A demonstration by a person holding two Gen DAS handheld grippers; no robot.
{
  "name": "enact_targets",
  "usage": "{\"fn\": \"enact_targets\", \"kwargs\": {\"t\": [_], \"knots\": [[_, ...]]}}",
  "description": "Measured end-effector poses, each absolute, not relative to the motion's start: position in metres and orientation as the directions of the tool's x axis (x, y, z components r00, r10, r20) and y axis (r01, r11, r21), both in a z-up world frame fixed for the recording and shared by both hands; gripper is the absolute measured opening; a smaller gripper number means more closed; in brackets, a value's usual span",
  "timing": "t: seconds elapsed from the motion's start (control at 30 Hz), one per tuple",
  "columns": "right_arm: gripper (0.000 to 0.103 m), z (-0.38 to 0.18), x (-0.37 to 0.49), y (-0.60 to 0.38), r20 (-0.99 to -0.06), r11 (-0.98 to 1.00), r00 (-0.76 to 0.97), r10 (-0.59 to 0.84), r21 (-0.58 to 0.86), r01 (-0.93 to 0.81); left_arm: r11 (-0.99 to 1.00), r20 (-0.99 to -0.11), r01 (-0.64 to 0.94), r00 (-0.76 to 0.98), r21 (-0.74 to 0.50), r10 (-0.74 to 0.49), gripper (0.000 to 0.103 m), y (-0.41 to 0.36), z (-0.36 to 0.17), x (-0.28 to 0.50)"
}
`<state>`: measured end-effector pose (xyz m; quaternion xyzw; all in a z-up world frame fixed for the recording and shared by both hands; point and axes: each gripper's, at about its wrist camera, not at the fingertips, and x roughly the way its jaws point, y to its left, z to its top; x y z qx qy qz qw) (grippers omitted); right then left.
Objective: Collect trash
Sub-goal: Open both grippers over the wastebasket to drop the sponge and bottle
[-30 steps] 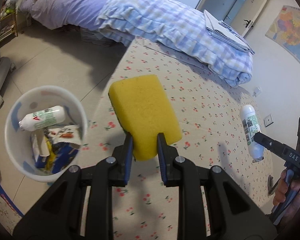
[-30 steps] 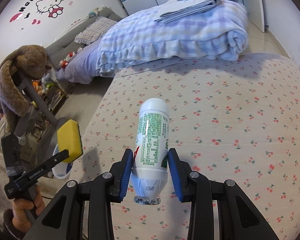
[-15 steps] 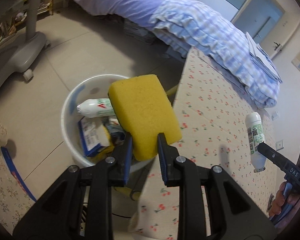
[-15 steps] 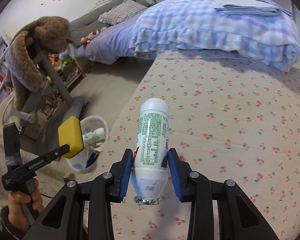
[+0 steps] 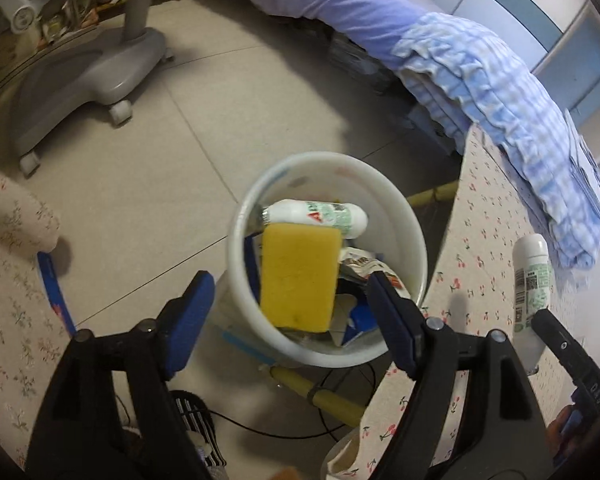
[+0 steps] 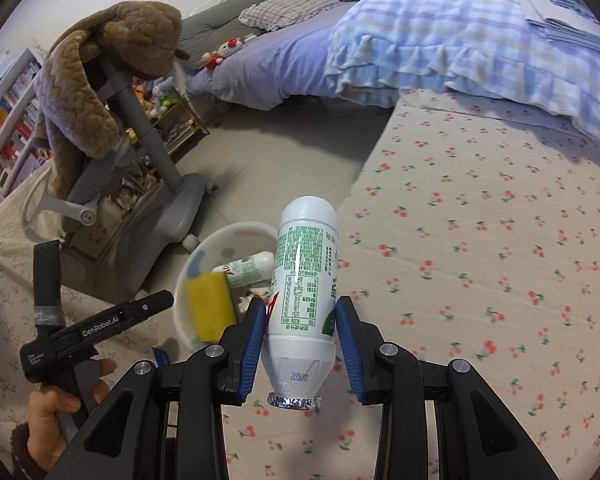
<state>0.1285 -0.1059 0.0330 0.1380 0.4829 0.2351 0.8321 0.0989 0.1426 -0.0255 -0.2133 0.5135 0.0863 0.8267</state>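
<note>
Your left tongs [image 5: 288, 316] have just opened wide above the bin [image 5: 416, 236], sponge [image 5: 300, 276] loose between them; right tongs [image 6: 300, 344] clamp a bottle [image 6: 304, 280]

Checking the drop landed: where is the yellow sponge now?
In the left wrist view the yellow sponge sits centre, free between opened jaws, over the white bin.

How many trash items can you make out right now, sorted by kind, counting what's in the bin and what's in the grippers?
White bottles: 2, one in the bin, one held by the right gripper.
Yellow sponges: 1, dropping into the white bin.
Wrappers/cartons in the bin: 2 discernible.
Total: 5.
</note>
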Motion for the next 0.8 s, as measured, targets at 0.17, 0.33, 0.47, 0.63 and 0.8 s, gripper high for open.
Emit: {"fn": "enact_targets", "kwargs": {"t": [0.17, 0.33, 0.47, 0.63, 0.8], "knots": [[0.037, 0.028, 0.136, -0.081, -0.731, 0.838, 0.41, 0.545, 0.461, -0.293, 0.895, -0.902, -0.394, 0.43, -0.208, -0.021, 0.087, 0.151, -0.024, 0.096], [0.037, 0.017, 0.144, -0.058, -0.726, 0.818, 0.38, 0.573, 0.485, -0.309, 0.898, -0.899, -0.407, 0.437, -0.169, 0.03, 0.092, 0.159, -0.019, 0.095], [0.048, 0.011, 0.149, -0.041, -0.714, 0.804, 0.373, 0.592, 0.497, -0.326, 0.901, -0.897, -0.406, 0.439, -0.153, 0.045, 0.093, 0.162, -0.018, 0.097], [0.075, 0.012, 0.149, -0.049, -0.697, 0.804, 0.401, 0.594, 0.518, -0.292, 0.901, -0.898, -0.407, 0.438, -0.152, 0.046, 0.097, 0.161, -0.019, 0.099], [0.079, 0.022, 0.14, -0.078, -0.712, 0.836, 0.442, 0.545, 0.499, -0.227, 0.917, -0.889, -0.368, 0.456, -0.156, 0.032, 0.102, 0.147, -0.016, 0.097]]}}
